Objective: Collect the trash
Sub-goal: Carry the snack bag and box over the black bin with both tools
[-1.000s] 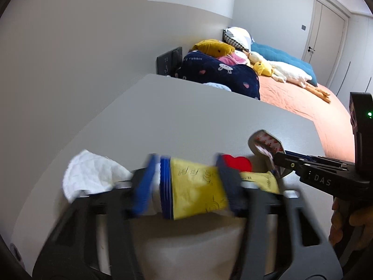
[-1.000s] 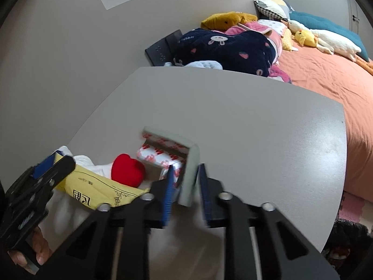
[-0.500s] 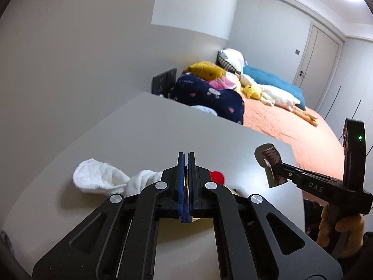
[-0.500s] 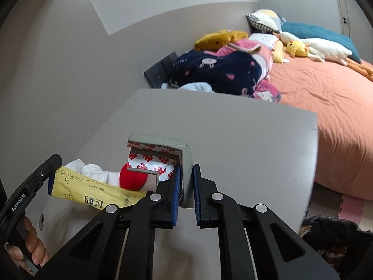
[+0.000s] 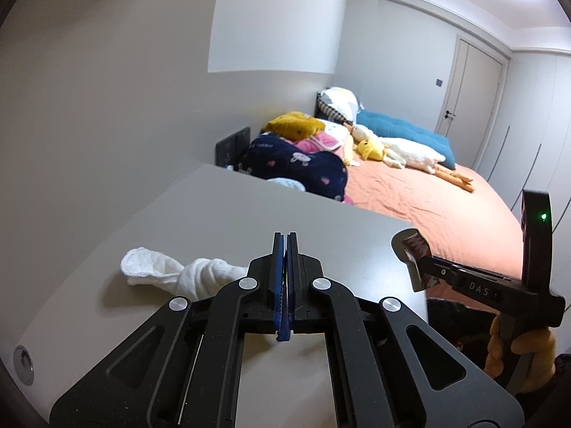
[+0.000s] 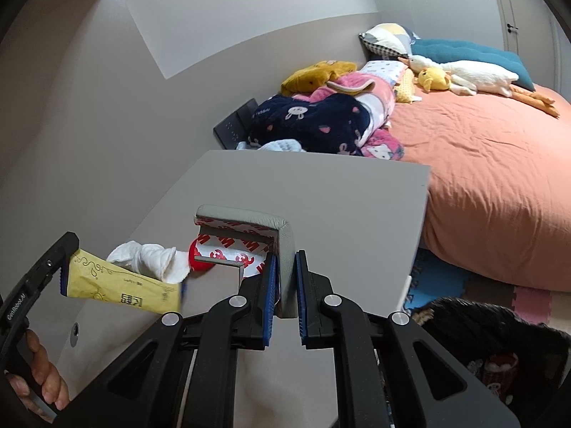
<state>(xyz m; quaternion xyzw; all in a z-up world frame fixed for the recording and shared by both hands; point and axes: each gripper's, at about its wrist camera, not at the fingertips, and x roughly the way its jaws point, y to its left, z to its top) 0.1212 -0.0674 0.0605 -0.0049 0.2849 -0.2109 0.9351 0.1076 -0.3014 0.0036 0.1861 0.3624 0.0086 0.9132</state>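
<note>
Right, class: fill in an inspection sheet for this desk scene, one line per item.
Surface: grey desk, mostly bare.
Job's things: yellow packet in left claw; grey corner guard in right claw.
Clutter: white cloth and red heart on desk.
Claws: both shut on trash, raised.
Cables: nothing seen.
Surroundings: orange bed, pillows, plush toys, dark bag below.

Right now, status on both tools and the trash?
Left tool shut on yellow packet. Right tool shut on grey corner guard. White tissue, red heart on table.
</note>
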